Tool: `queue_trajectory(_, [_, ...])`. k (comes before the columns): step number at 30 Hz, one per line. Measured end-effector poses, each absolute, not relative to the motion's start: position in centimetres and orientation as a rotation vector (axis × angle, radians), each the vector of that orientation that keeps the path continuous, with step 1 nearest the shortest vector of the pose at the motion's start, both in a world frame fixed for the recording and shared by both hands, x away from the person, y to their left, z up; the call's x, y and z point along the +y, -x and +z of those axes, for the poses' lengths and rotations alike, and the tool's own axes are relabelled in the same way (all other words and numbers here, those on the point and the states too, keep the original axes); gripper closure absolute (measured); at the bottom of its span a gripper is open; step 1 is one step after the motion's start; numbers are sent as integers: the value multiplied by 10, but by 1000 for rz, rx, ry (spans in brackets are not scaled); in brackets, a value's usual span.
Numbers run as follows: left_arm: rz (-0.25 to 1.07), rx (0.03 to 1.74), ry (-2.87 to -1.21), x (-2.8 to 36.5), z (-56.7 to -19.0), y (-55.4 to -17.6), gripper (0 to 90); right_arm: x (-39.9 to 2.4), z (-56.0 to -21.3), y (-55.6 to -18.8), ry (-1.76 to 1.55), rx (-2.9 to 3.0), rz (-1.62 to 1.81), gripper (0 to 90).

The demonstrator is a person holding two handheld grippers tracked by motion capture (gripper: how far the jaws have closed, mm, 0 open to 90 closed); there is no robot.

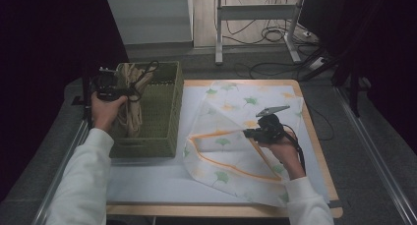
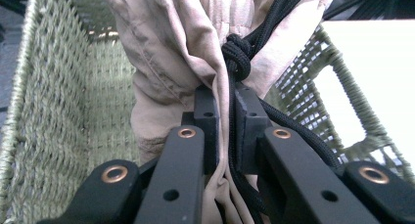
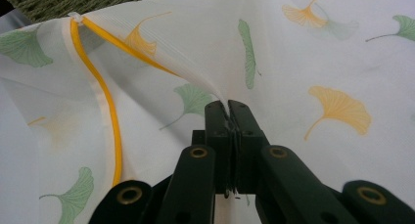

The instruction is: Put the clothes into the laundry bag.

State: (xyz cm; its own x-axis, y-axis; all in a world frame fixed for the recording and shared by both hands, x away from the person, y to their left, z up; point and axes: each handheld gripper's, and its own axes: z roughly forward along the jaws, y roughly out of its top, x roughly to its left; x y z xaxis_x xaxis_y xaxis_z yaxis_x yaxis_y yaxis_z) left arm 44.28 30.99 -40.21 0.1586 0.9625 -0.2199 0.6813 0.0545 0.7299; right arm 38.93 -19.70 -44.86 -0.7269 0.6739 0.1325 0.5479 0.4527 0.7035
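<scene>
On the worktop [image 1: 147, 185], to the right of the green woven basket [image 1: 162, 112], the right gripper [image 1: 253, 133] is clenched on a pinch of the leaf-printed mesh bag [image 1: 231, 141], lifting its orange-edged mouth. Farther off, inside the basket, the left gripper [image 1: 129, 93] grasps the beige cloth bag [image 1: 132, 114] and its black cord [image 2: 238, 55].

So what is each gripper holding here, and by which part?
The left gripper is shut on the beige garment and its black cord, just below the cord's knot, above the green basket. The right gripper pinches a fold of the leaf-print bag.
</scene>
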Motion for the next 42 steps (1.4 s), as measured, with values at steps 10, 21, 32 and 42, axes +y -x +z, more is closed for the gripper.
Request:
queue_trajectory(10, [492, 1528, -1657, 307, -391, -433, 833, -197, -448, -389, -1073, 2530, 1132, 863])
queue_trajectory(21, [478, 1456, -1621, 304, -376, -418, 833, -197, -447, -388, -1071, 2539, 1153, 863])
queue_trajectory(32, [485, 1419, -1611, 303, -368, -407, 833, -199, -446, -388, -1077, 2530, 1156, 863])
queue_trajectory(42, [482, 1397, -1599, 303, -363, -402, 833, -199, -447, -389, -1078, 2532, 1155, 863])
